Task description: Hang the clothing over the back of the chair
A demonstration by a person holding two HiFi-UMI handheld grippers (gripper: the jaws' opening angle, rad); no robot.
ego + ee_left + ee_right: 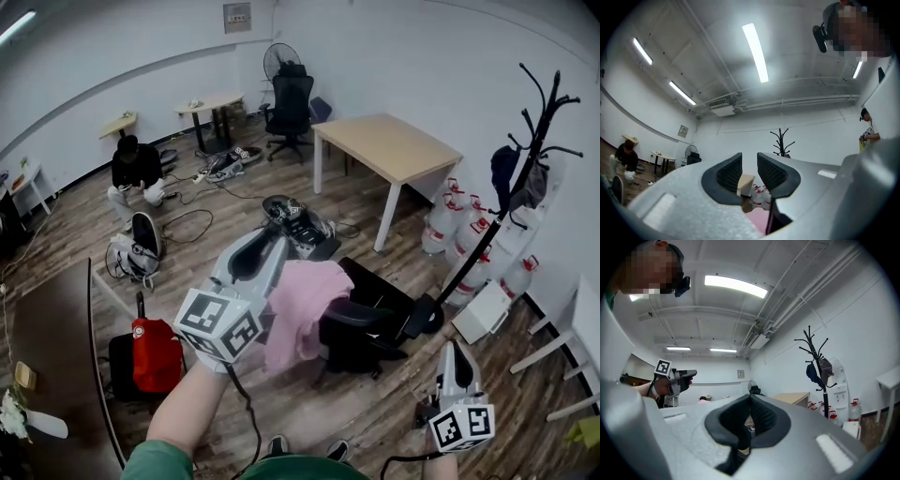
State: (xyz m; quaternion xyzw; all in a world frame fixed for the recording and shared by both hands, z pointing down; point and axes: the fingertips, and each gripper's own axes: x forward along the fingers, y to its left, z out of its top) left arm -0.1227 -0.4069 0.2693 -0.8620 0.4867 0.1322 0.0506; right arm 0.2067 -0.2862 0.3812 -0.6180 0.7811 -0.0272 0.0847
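The left gripper (265, 246) is held with its jaws spread slightly, and nothing is caught between them. The right gripper (457, 354) is kept pressed together and empty. The pink clothing (305, 305) is draped over the black chair (370, 323), just beside and below the left gripper, well apart from the right gripper.

A black coat rack (478, 234) rises beside water jugs (441, 225), with a light wooden table (389, 141) behind them.
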